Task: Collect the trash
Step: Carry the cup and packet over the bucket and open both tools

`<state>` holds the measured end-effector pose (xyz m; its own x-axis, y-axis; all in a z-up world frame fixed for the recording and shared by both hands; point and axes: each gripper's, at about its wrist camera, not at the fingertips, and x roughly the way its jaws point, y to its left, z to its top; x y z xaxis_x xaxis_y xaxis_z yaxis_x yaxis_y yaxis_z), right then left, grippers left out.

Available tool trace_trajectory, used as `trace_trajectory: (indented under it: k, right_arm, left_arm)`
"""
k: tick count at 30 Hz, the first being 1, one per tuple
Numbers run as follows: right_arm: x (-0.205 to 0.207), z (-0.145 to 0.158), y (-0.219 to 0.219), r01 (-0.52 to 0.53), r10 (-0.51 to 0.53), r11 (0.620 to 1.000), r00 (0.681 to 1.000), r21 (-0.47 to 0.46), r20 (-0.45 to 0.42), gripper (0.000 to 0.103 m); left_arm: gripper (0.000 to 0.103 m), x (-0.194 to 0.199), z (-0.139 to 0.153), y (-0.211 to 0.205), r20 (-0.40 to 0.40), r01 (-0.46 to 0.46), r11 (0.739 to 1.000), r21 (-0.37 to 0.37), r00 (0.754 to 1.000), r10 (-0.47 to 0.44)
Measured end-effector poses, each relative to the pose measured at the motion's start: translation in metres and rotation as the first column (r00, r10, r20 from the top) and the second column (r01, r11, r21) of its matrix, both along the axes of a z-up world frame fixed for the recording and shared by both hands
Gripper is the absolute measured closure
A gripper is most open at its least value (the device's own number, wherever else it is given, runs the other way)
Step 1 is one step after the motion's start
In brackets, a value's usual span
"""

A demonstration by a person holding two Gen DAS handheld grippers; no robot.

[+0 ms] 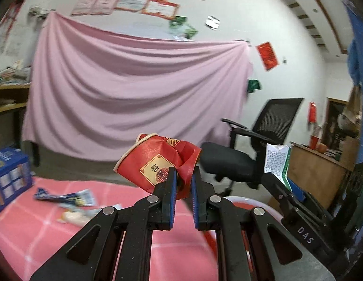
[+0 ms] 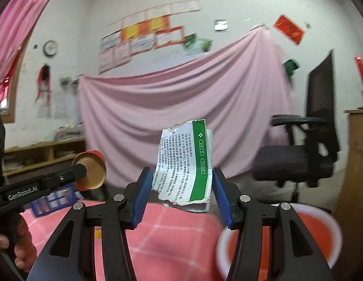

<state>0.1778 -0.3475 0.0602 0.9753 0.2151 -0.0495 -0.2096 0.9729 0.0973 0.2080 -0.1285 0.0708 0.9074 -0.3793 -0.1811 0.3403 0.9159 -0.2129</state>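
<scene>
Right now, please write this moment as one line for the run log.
left gripper: shut on red paper cup | right gripper: shut on green-white carton | both lifted above pink table | wrappers remain

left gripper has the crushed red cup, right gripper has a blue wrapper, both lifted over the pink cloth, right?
Not quite. The right gripper holds a torn white and green carton, not a blue wrapper; the right wrist view shows it between the jaws. The blue wrapper lies on the pink cloth. The left gripper does hold the crushed red cup.
</scene>
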Motion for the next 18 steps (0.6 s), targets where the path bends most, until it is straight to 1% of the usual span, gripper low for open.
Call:
trace_trajectory:
  k: [5,10,14,18]
  right_arm:
    - [-0.007,-0.002,-0.032,0.072,-0.072,0.997,0.997,0.020,0.013,0.053]
    - [-0.004,-0.005,-0.063,0.124,-0.123,0.991,0.992,0.057,-0.026,0.053]
    - [0.006,-0.013,-0.086,0.168,-0.157,0.982,0.981,0.087,-0.115,0.053]
    - [0.019,-0.027,-0.103,0.223,-0.191,0.968,0.952,0.116,-0.240,0.053]
  left_arm:
    - [0.094,0.004,0.002,-0.047,0.018,0.086,0.995,0.040,0.996,-0.087]
    - [0.094,0.016,-0.003,-0.088,-0.013,0.147,0.987,0.069,0.989,-0.147]
    - [0.094,0.026,-0.013,-0.116,-0.084,0.197,0.978,0.073,0.978,-0.191]
    - [0.094,0.037,-0.025,-0.134,-0.170,0.236,0.969,0.073,0.960,-0.221]
